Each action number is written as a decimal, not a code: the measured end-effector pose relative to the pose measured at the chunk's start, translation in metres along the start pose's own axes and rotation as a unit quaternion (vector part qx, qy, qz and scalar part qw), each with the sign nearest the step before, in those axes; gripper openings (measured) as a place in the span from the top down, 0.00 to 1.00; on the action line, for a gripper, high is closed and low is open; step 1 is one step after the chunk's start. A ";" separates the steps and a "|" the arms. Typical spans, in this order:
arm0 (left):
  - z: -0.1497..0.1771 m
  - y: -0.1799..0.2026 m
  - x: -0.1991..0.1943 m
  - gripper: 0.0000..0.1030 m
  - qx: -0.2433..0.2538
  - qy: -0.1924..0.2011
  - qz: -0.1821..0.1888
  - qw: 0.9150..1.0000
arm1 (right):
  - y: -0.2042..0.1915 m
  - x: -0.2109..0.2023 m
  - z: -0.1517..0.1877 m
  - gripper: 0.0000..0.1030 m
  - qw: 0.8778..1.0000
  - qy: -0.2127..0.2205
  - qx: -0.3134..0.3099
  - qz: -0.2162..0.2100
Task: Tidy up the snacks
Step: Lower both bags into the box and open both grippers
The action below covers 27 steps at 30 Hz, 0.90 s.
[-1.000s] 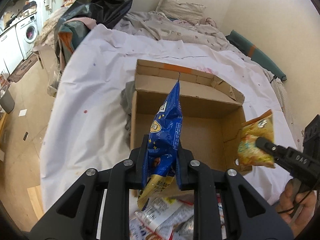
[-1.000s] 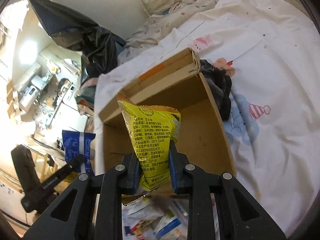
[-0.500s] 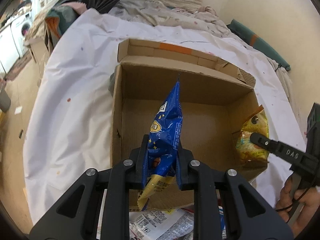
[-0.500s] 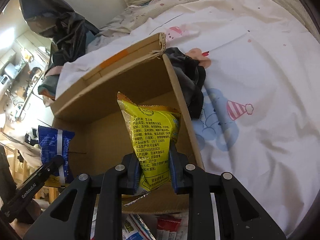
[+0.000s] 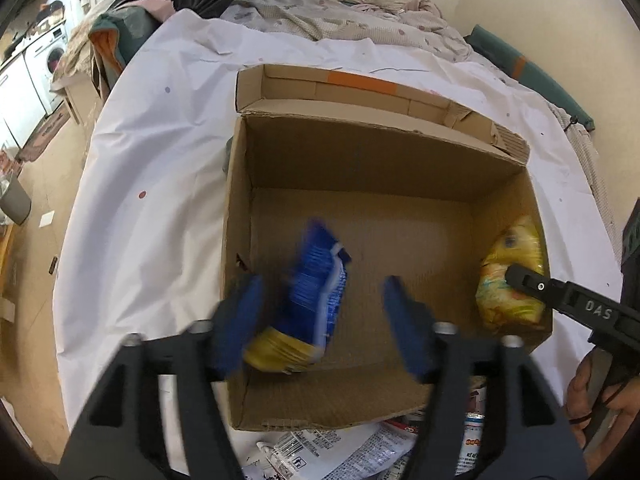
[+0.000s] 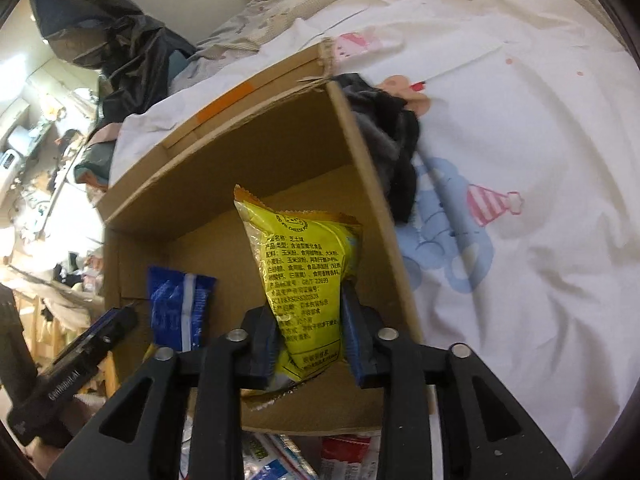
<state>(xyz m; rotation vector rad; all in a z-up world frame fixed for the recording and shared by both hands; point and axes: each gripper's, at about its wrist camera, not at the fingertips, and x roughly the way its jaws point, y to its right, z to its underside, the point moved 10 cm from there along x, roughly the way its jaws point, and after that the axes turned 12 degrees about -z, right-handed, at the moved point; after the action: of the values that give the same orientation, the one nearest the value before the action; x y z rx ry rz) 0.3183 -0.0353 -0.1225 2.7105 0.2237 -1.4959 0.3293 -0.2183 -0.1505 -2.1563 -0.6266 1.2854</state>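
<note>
Nearest us, loose snack packets (image 5: 320,452) lie against the cardboard box (image 5: 236,208) front wall. Over it, our left claw (image 5: 320,320) is opening, blue bag (image 5: 320,288) dropping free inside. Right claw (image 6: 310,332) is opening too; yellow bag (image 6: 308,264) stands between its jaws by the box's right wall.

The left gripper (image 5: 323,320) is smeared with blur as its jaws are opening, and the blue snack bag (image 5: 310,300) between them is blurry too. The loose snack packets (image 5: 340,450) are cut off by the bottom edge. The yellow snack bag (image 6: 306,284) has print too small to read.
</note>
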 end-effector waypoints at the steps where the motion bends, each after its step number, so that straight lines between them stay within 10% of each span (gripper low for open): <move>1: 0.000 0.002 -0.002 0.29 0.001 0.003 0.005 1.000 | -0.004 0.000 0.000 0.35 1.000 0.003 -0.002 -0.009; 27: 0.004 -0.004 -0.036 0.24 0.024 0.049 -0.013 0.998 | -0.010 -0.027 0.005 0.30 1.000 0.028 -0.004 -0.013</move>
<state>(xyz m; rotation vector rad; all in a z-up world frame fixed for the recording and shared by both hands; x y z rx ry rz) 0.2954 -0.0360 -0.0937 2.8325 0.2292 -1.3925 0.3122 -0.2269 -0.1290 -2.1762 -0.6353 1.2062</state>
